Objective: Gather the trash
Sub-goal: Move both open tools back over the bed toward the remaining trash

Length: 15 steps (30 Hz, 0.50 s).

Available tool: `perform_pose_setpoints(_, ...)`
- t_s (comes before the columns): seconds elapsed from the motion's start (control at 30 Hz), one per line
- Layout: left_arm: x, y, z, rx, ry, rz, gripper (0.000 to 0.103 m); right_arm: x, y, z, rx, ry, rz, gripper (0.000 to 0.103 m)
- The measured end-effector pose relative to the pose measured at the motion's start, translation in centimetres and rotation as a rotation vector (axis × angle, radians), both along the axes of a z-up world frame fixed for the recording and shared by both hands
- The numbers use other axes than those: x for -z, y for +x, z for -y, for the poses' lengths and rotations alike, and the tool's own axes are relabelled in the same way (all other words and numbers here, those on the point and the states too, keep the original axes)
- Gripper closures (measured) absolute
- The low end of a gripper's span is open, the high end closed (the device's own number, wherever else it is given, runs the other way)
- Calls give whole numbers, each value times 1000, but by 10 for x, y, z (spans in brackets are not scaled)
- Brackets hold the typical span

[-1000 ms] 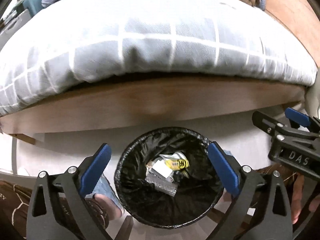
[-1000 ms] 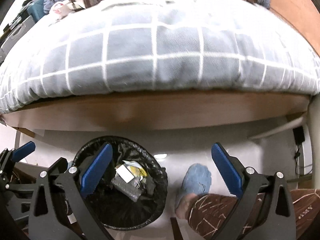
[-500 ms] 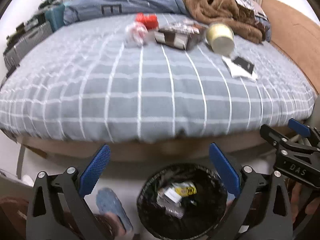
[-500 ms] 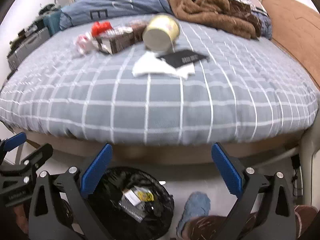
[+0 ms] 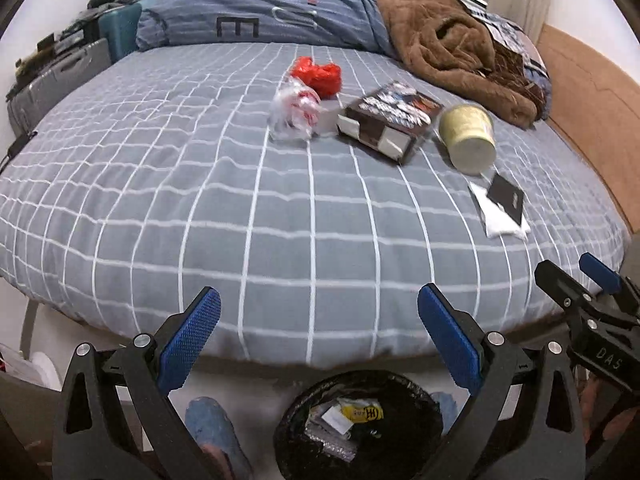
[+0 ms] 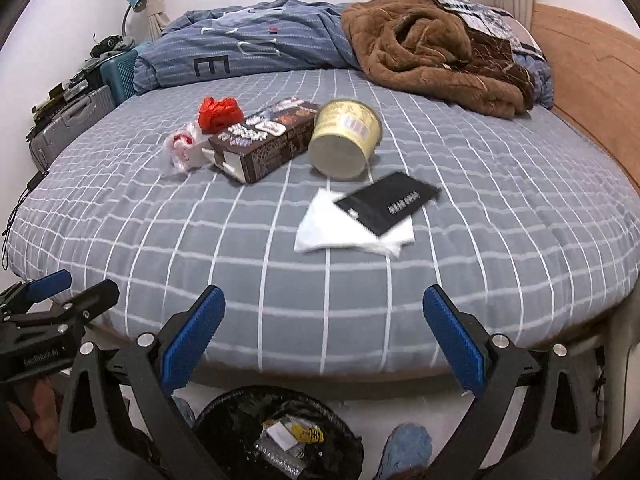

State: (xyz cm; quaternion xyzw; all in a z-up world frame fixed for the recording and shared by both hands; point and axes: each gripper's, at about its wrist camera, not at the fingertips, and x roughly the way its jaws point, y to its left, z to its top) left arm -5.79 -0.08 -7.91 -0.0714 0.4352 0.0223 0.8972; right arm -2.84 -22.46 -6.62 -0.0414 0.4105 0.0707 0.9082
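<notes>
- The left tool (image 5: 318, 322) hangs with its blue-padded fingers spread wide and nothing between them; the right tool (image 6: 324, 320) is the same, wide and empty.
- Below both, at 6 o'clock, a black-lined trash bin (image 5: 360, 424) stands on the floor by the bed (image 5: 200, 200) edge, with wrappers inside.
- A blue slipper (image 5: 212, 428) lies just beside the bin, at 7 o'clock in the left view.
- On the bed, toward 12 o'clock: a white tissue (image 6: 352, 228) under a black card (image 6: 388, 204), a tipped yellow cup (image 6: 346, 138), a brown box (image 6: 264, 140), a clear crumpled bag (image 6: 182, 150) and a red bag (image 6: 218, 114).
- A brown blanket (image 6: 432, 52) is heaped at 1 o'clock.
</notes>
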Motion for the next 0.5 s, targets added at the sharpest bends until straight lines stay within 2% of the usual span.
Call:
perform_pose_setpoints(0.27,-10,31,1,9,17,28,6,3,39,5,26,46,-18,8)
perform_pose_setpoints(0.5,-9,66,-13,-23,29,30,6,-2,67,5,32,42,3,8)
